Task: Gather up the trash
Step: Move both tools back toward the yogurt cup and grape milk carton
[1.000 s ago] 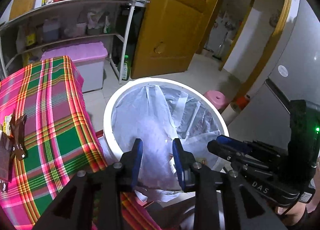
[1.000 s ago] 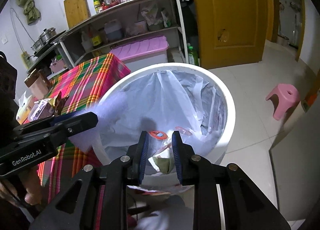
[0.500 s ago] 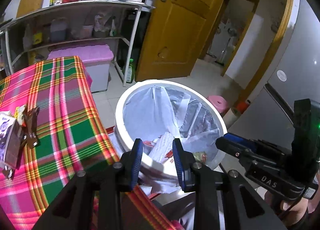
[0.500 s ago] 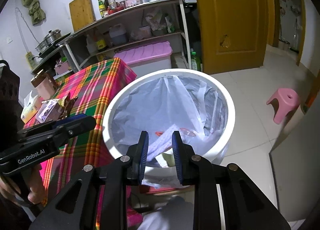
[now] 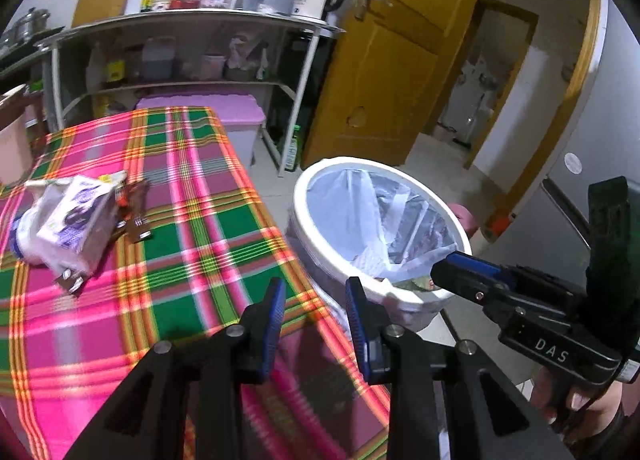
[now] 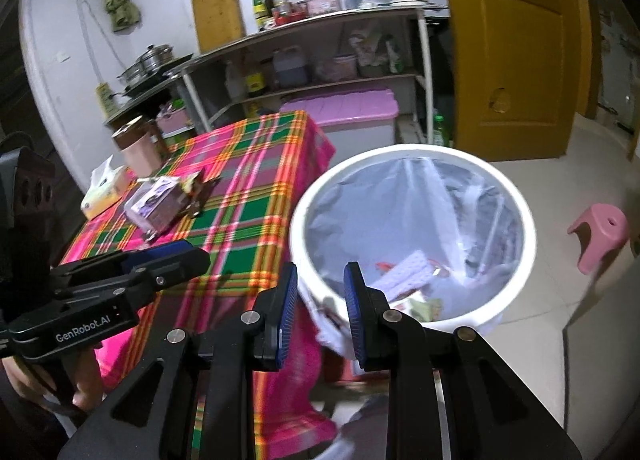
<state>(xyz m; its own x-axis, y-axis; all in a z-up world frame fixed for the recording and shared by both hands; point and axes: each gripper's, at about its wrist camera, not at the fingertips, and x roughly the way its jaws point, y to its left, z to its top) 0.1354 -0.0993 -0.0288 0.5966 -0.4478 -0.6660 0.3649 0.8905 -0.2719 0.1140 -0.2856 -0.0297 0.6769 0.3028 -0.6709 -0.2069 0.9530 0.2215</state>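
Observation:
A white trash bin (image 5: 320,196) lined with a clear bag stands on the floor beside the table; it also shows in the right wrist view (image 6: 516,200), with wrappers and paper inside. A purple-and-white carton (image 5: 76,220) and brown wrappers (image 5: 136,224) lie on the plaid tablecloth (image 5: 192,244); the carton also shows in the right wrist view (image 6: 156,208). My left gripper (image 5: 315,296) is open and empty over the table's right edge. My right gripper (image 6: 320,284) is open and empty over the bin's near rim.
A tissue box (image 6: 104,192) and a brown jar (image 6: 140,148) stand at the table's far side. A metal shelf (image 5: 192,60) with a pink-lidded bin (image 6: 348,108) is behind. A yellow door (image 5: 384,72), pink stool (image 6: 600,232) and grey fridge (image 5: 592,164) border the floor.
Both grippers have pulled up and back from inside the bin. The left one has swung left over the table, bringing the carton and wrappers into view.

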